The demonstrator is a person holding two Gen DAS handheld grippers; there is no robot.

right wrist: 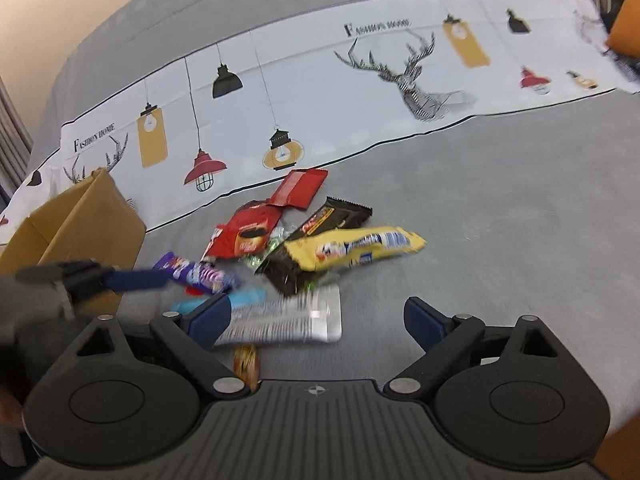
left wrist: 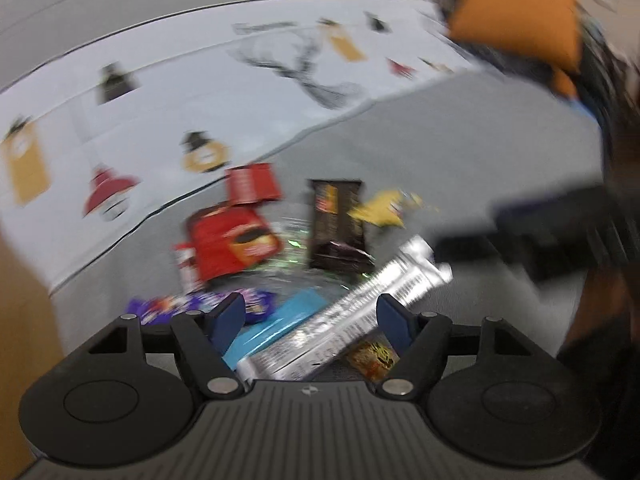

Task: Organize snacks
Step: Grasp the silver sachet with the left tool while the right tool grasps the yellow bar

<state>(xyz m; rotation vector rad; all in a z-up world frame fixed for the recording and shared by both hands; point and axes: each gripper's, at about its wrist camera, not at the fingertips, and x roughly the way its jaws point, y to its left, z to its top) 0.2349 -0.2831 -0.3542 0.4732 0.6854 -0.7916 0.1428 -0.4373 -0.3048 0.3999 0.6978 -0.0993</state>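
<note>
judging from the snack pile [right wrist: 288, 256] in mid frame beside the cardboard box [right wrist: 80, 220] at left, i have sorted nothing, both my left gripper [left wrist: 310, 314] and right gripper [right wrist: 316, 320] standing apart and empty.

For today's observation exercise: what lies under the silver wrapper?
Under the silver wrapper show a blue packet and a small orange-brown sweet. Whatever else it covers is hidden.

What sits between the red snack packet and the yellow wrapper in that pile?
A dark brown chocolate bar wrapper lies between the red snack packet and the yellow wrapper, which overlaps it; the right wrist view shows this.
</note>
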